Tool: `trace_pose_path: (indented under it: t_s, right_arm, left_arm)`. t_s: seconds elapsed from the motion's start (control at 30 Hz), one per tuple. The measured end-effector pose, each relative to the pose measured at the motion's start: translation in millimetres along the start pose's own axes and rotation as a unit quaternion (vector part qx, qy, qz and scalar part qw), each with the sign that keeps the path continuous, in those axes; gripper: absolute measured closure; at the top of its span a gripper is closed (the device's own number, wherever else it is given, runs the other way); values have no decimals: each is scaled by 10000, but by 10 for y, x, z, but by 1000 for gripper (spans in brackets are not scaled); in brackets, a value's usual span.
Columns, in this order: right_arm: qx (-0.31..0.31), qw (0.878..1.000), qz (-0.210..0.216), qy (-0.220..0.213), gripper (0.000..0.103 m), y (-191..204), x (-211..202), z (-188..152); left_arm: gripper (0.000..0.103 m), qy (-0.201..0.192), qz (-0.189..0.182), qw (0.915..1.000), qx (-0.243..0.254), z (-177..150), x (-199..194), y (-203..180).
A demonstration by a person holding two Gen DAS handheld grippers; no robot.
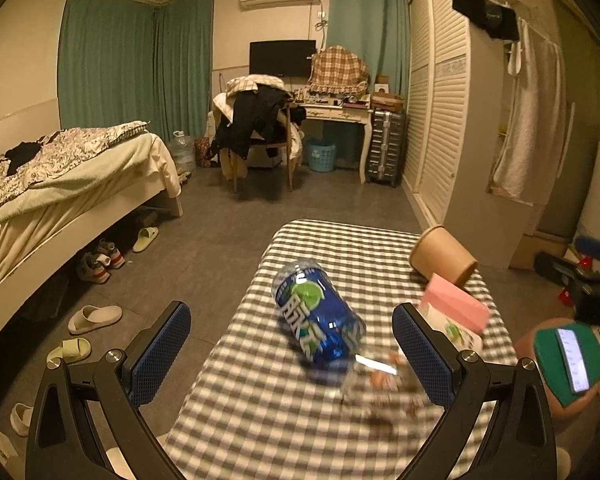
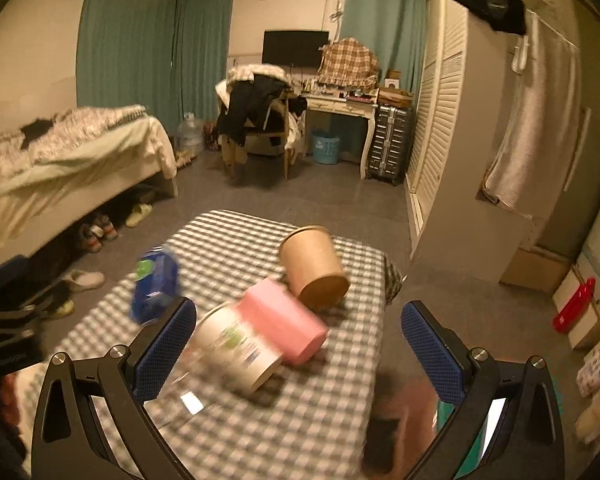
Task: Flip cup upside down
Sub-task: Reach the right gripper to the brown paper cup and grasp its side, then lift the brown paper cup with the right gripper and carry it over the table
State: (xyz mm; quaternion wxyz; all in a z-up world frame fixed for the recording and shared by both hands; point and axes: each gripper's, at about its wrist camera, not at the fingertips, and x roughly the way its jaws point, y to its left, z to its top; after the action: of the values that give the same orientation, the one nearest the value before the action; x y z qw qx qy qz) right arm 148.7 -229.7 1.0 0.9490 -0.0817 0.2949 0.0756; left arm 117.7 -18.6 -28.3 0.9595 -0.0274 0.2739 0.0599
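Observation:
A brown paper cup (image 2: 314,266) lies on its side at the far right of the checked table (image 2: 260,420); it also shows in the left wrist view (image 1: 442,256). A white cup with a pink lid (image 2: 260,340) lies on its side in front of it, partly seen in the left wrist view (image 1: 454,312). My right gripper (image 2: 298,350) is open above the white cup, holding nothing. My left gripper (image 1: 292,354) is open and empty, with a blue-labelled bottle (image 1: 320,316) lying between its fingers' line of sight.
The bottle also shows in the right wrist view (image 2: 156,284). A clear wrapper (image 1: 380,380) lies near the table's front. A bed (image 1: 60,184) stands left, a wardrobe (image 1: 440,100) right, slippers (image 1: 94,318) on the floor. A phone (image 1: 574,360) sits at right.

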Motion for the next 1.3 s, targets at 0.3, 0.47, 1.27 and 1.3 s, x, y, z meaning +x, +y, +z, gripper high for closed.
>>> trace_pose_path:
  t_s: [0.3, 0.47, 1.27, 1.3]
  right_arm:
    - [3, 9918, 485, 1180, 0, -323, 1553, 362]
    - [130, 9855, 660, 1559, 0, -398, 2062, 278]
    - [185, 9922, 604, 1074, 22, -312, 1447, 638]
    - [160, 9931, 576, 1010, 22, -291, 1332, 665]
  left_arm:
    - [0, 376, 367, 9986, -10, 74, 595, -16]
    - [0, 519, 441, 9977, 19, 39, 814, -12]
    - [0, 273, 221, 9994, 66, 84, 418, 5]
    - [0, 215, 195, 9996, 64, 92, 343, 18]
